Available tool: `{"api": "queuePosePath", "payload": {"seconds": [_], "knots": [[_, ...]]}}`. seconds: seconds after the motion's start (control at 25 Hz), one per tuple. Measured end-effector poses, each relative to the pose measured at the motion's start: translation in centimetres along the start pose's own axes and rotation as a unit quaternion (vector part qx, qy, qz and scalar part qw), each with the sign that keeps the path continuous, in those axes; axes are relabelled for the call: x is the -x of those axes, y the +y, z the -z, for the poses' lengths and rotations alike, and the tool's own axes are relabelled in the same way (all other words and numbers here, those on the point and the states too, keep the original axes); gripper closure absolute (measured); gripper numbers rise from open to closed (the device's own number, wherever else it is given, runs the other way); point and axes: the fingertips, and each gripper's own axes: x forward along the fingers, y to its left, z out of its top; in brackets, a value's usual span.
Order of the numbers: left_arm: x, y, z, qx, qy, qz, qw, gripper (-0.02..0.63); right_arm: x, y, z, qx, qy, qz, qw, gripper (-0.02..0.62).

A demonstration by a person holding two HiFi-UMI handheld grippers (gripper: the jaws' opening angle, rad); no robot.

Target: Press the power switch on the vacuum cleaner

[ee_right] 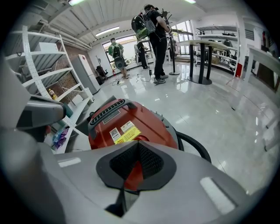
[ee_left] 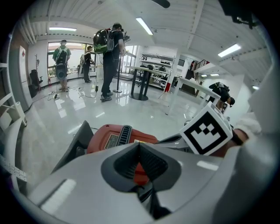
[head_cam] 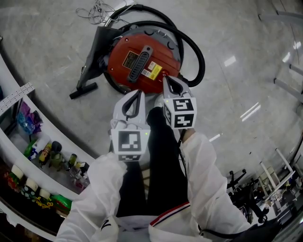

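Observation:
The red round vacuum cleaner (head_cam: pixel 142 64) stands on the glossy floor, with a black ribbed handle (head_cam: pixel 140 62) and a yellow label (head_cam: pixel 154 71) on top. I cannot make out its power switch. My left gripper (head_cam: pixel 138 95) is shut on nothing and hovers just short of the vacuum's near edge. My right gripper (head_cam: pixel 166 80) is also shut and empty, its tip over the near right rim. The left gripper view shows the vacuum (ee_left: pixel 114 136) beyond the shut left gripper (ee_left: pixel 140 145). In the right gripper view the vacuum (ee_right: pixel 131 124) is close ahead of the right gripper (ee_right: pixel 139 145).
A black hose (head_cam: pixel 195 56) loops round the vacuum's right side, and a floor nozzle (head_cam: pixel 84 89) lies at its left. Loose cable (head_cam: pixel 97 10) lies beyond. A white shelf (head_cam: pixel 14 97) with bottles runs along the left. People (ee_left: pixel 108 57) and tables (ee_left: pixel 144 81) stand far off.

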Motion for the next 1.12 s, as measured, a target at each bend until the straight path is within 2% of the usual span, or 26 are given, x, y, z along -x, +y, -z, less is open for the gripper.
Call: {"api": "queuePosePath", "payload": {"seconds": [1.12], "knots": [[-0.4, -1.3, 0.5, 0.0, 0.011, 0.018, 0.9998, 0.606, -0.2, -0.3, 0.1, -0.01, -0.002, -0.002, 1.0, 0.595]]}}
